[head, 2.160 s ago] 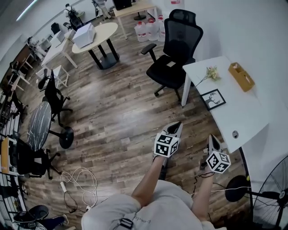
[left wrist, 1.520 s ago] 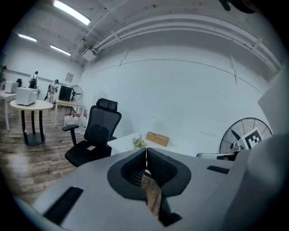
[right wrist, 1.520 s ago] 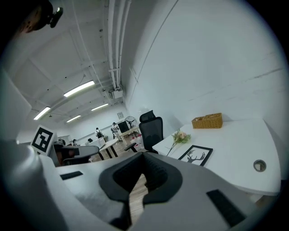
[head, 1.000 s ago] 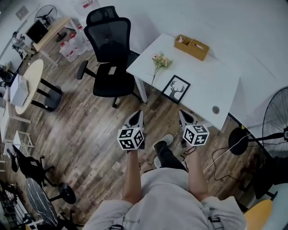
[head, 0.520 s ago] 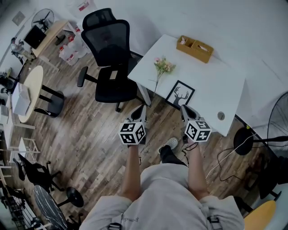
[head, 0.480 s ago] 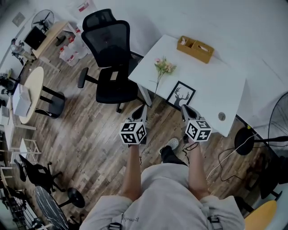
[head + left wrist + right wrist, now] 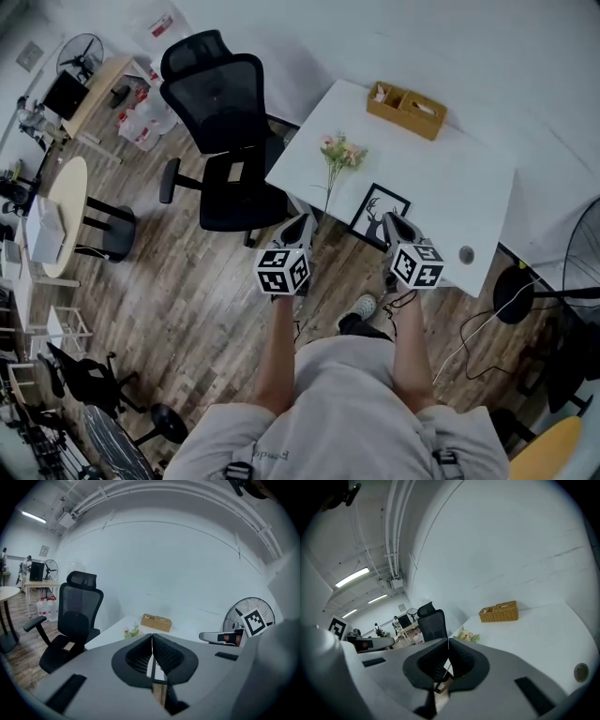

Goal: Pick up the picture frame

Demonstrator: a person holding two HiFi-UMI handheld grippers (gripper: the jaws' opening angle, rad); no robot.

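The picture frame point(image 7: 378, 214), black with a white deer print, lies flat near the front edge of the white table point(image 7: 450, 178). My right gripper point(image 7: 392, 223) is shut and empty, its tips just at the frame's right front corner. The left gripper point(image 7: 300, 225) is also shut and empty; it hovers left of the frame, off the table's front left corner. In the left gripper view the jaws point(image 7: 152, 641) meet with nothing between them, and my own gripper body hides the frame. The right gripper view shows the same, its jaws point(image 7: 448, 648) pressed together.
A sprig of flowers point(image 7: 338, 154) lies left of the frame and a wicker basket point(image 7: 407, 107) stands at the table's back. A black office chair point(image 7: 225, 122) sits left of the table. A fan point(image 7: 583, 246) and cables are on the right. A cable hole point(image 7: 466, 254) marks the tabletop.
The person has walked up to the table. Both grippers, still shut, have moved forward side by side, from over the wooden floor to the table's front edge by the frame.
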